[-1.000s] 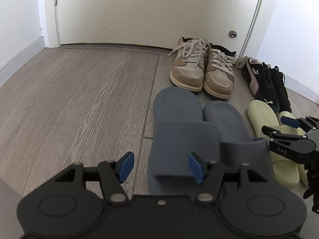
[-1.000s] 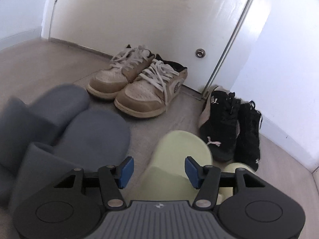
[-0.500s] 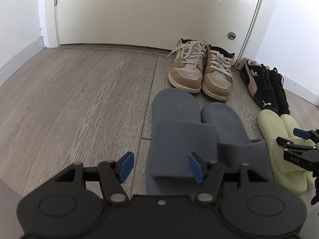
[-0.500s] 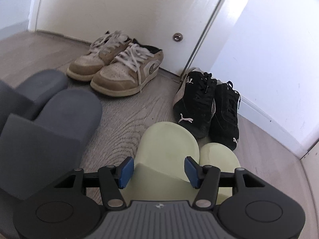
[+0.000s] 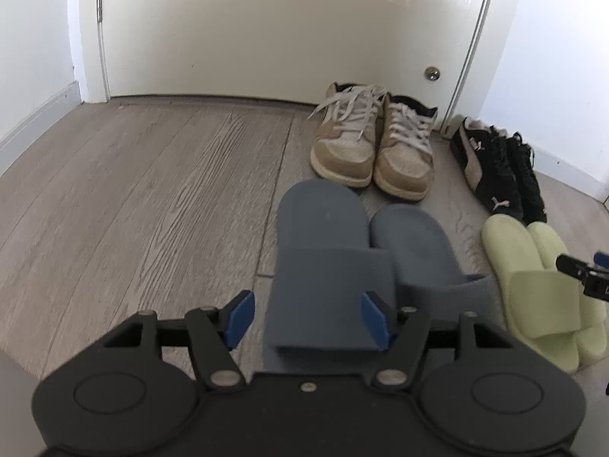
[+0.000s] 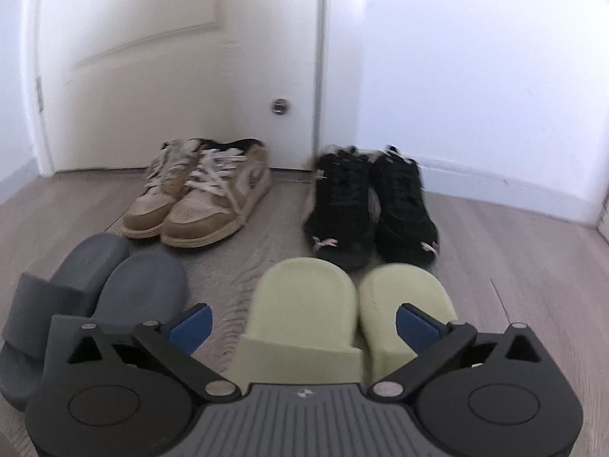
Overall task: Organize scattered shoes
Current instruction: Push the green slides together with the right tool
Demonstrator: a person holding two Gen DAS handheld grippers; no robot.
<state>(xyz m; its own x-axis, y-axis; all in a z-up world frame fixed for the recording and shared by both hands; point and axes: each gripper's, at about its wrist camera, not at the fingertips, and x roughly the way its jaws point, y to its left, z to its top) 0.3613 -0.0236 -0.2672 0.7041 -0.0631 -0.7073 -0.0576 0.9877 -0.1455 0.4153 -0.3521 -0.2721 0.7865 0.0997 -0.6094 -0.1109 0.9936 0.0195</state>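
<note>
Shoes near sorted: four pairs by the door, both grippers opening off the slides.

Left gripper point(image 5: 307, 318) fingers have just widened, straddling the strap of the left grey slide point(image 5: 323, 251) without pressing; right gripper point(image 6: 302, 323) has just sprung wide, green slides point(image 6: 304, 304) loose between its fingers on the floor point(image 5: 152, 198). Slides judged light, soft foam, slightly grippy; pinch across the strap. Tan sneakers point(image 6: 198, 198) and black sneakers point(image 6: 373, 205) sit paired behind.
</note>
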